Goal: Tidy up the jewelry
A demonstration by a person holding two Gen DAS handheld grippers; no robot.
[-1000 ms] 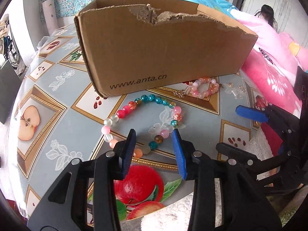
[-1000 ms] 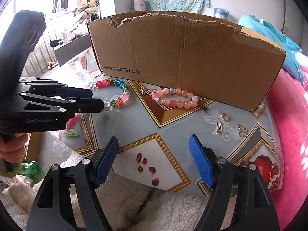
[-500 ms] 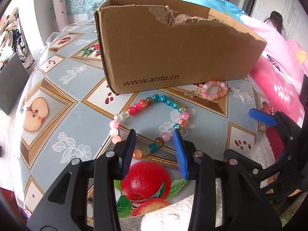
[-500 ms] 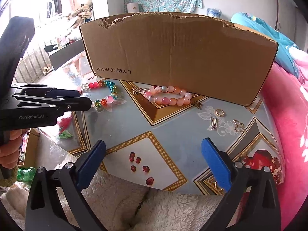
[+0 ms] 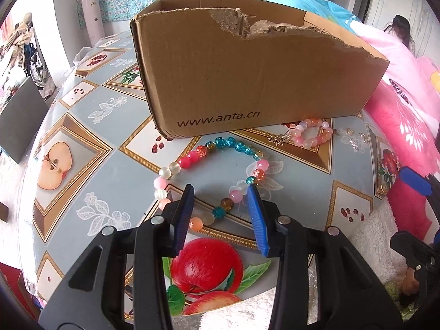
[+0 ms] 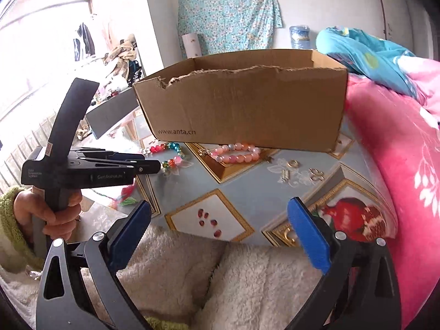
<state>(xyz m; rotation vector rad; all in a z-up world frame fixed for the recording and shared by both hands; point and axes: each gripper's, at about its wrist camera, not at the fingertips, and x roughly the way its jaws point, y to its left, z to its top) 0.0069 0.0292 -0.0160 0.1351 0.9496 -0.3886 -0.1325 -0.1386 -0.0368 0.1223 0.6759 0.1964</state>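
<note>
On the left, the left hand (image 6: 52,209), in a green sleeve (image 6: 8,220), is gripping the handle of the left gripper (image 5: 220,209). Its jaws are standing partly open over the near arc of the bead bracelet (image 5: 211,176), the blue pads flanking a few beads; I cannot tell whether they are touching them. That bracelet is lying in a loop on the bench (image 5: 110,159), in front of the box's left corner.

Behind it the cardboard box (image 5: 255,82) is sitting open-topped, its torn front wall facing the grippers and blocking a straight path to the bench beyond. At its front foot, to the right, the pink bracelet (image 6: 236,152) is lying just against the wall with a small metal charm (image 5: 277,139) at its left end.

Further right, small rings (image 6: 293,163) and clasps (image 6: 316,174) are lying loose on the bench, near the pink bracelet but apart from it.

The right gripper (image 6: 220,231) is hanging wide open and empty off the near bench edge, above white fleece (image 6: 220,275); its jaws have just been opening, with nothing between them. On the far right a pink quilt (image 6: 398,165) is pressing against the bench and box.
</note>
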